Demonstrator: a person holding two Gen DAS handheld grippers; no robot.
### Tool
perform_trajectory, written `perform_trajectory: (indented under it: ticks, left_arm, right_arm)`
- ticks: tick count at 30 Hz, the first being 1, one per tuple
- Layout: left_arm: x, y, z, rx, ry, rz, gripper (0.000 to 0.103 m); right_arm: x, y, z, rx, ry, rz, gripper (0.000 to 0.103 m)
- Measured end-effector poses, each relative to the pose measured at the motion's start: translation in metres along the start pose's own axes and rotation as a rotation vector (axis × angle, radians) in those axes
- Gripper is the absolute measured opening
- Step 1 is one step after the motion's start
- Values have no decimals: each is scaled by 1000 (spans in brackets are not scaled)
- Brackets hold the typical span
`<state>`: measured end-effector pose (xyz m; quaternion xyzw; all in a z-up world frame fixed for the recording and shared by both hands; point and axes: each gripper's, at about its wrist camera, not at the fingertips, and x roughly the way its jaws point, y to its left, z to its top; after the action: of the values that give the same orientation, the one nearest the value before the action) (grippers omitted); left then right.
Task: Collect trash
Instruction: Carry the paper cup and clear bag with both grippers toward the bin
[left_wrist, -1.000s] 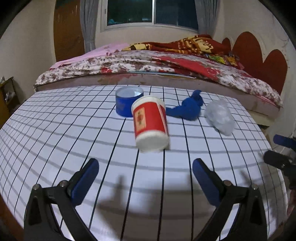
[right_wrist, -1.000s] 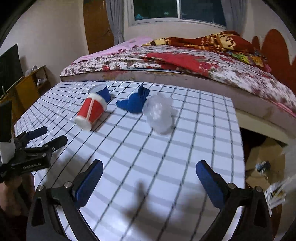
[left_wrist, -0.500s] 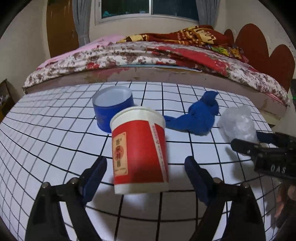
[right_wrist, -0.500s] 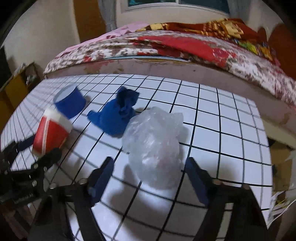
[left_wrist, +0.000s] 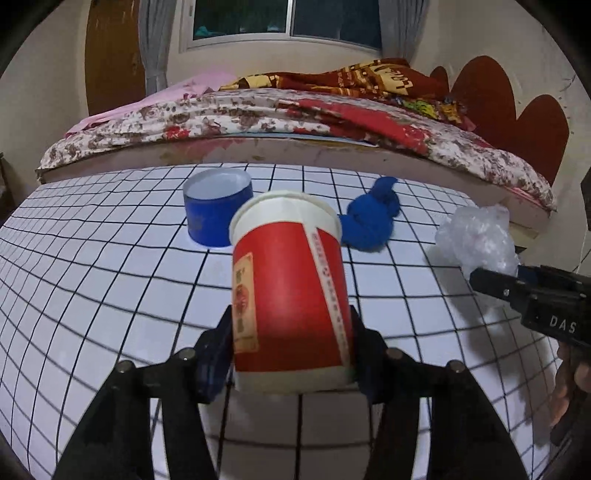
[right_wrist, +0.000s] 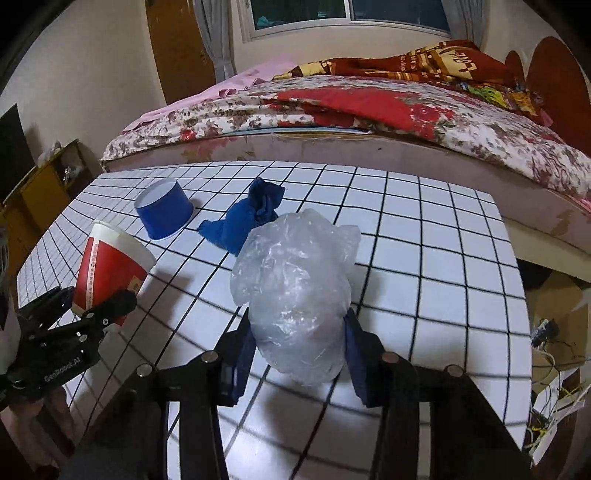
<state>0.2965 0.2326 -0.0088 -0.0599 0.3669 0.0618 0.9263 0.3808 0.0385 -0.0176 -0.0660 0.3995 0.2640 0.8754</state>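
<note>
Left claw (left_wrist: 291, 354) is closing around the red cup (left_wrist: 290, 291); right claw (right_wrist: 297, 354) is closing on the plastic bag (right_wrist: 295, 299). Blue cup (left_wrist: 218, 206) and blue cloth (left_wrist: 371, 218) are waiting near the worktop's (left_wrist: 92, 295) far edge.

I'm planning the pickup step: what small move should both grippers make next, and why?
Probably finish closing, then lift. The left gripper is closing on the red paper cup, the right gripper on the crumpled clear plastic bag; both sit between the pads.

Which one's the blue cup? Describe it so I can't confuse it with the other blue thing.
On the grid-patterned table, look toward the far side near the bed. The blue cup stands upside down, left of the crumpled blue cloth: rigid and round with a white base, not soft.
</note>
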Motion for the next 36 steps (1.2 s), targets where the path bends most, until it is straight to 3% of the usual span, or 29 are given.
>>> perform_trajectory:
  ticks: [19, 36]
  left_arm:
    - [-78, -50, -34, 123, -64, -56, 57]
    - [-144, -88, -77, 164, -106, -137, 57]
  right_arm:
    - [-116, 10, -66, -20, -86, -26, 47]
    - [-239, -17, -138, 61, -205, -40, 47]
